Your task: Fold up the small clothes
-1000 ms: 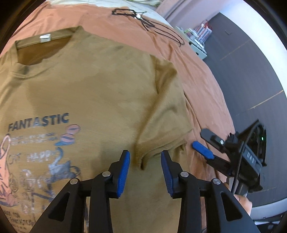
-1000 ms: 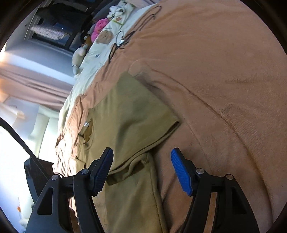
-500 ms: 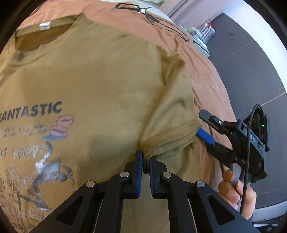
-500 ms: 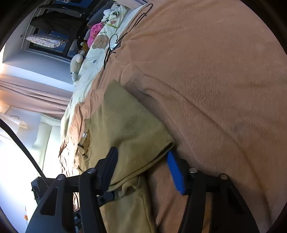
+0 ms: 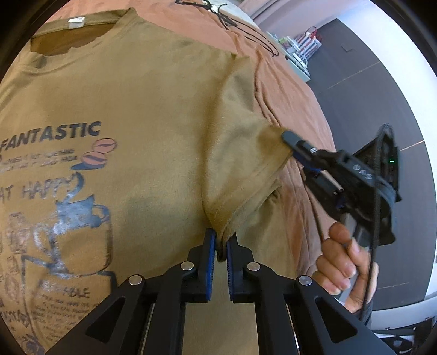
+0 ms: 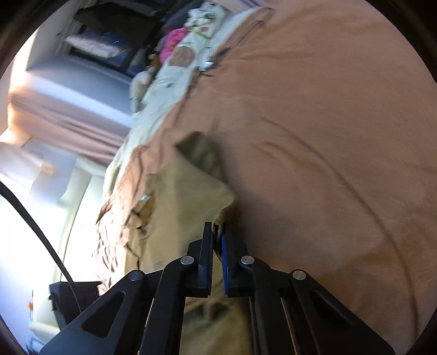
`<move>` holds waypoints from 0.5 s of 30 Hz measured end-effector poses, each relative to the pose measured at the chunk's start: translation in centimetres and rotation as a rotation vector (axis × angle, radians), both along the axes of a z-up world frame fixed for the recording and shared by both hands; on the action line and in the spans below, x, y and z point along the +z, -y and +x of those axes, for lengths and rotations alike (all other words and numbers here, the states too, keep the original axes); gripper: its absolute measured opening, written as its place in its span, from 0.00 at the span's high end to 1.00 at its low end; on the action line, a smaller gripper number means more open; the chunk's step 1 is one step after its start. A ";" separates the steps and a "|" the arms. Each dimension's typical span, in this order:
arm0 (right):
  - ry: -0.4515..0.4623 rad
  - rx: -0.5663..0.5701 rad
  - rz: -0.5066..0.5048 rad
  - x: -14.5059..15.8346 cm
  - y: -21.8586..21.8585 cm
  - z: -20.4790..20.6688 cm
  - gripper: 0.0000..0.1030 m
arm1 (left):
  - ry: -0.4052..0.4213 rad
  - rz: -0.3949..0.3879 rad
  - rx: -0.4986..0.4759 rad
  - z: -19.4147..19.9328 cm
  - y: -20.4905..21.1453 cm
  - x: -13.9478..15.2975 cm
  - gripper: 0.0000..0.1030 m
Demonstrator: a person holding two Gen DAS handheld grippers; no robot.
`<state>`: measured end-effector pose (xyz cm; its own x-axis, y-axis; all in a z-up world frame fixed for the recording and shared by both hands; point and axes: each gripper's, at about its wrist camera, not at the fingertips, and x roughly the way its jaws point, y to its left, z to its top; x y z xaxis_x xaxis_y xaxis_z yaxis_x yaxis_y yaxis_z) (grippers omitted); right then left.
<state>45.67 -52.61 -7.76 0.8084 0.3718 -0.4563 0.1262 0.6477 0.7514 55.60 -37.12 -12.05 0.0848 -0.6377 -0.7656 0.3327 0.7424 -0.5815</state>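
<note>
Left wrist view shows an olive T-shirt (image 5: 153, 114) with a "FANTASTIC" print, spread flat on the orange bedcover (image 5: 289, 90); the left gripper (image 5: 221, 245) and right gripper (image 6: 217, 237) each pinch its sleeve hem.

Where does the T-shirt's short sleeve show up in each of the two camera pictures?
Left wrist view: the sleeve lies right of centre, its underarm corner pinched in the left claw, its outer hem in the right claw.
Right wrist view: the sleeve sits at centre, its hem corner between the right claw's pads.
Shared landmark: the white neck label.
</note>
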 end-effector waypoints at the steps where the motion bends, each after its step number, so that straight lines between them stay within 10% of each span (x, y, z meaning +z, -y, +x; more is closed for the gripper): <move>1: 0.013 0.011 -0.011 0.5 -0.5 0.0 0.98 | -0.007 0.001 0.007 0.0 -0.5 0.1 0.92; 15: 0.065 0.105 -0.129 4.3 -6.3 4.5 0.98 | 0.052 0.031 0.144 2.8 -8.3 2.0 0.74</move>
<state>50.12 -46.33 -3.45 0.7977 0.3977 -0.4534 0.0063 0.7462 0.6657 58.39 -28.84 -10.02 0.2140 -0.5924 -0.7767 0.2509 0.8018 -0.5424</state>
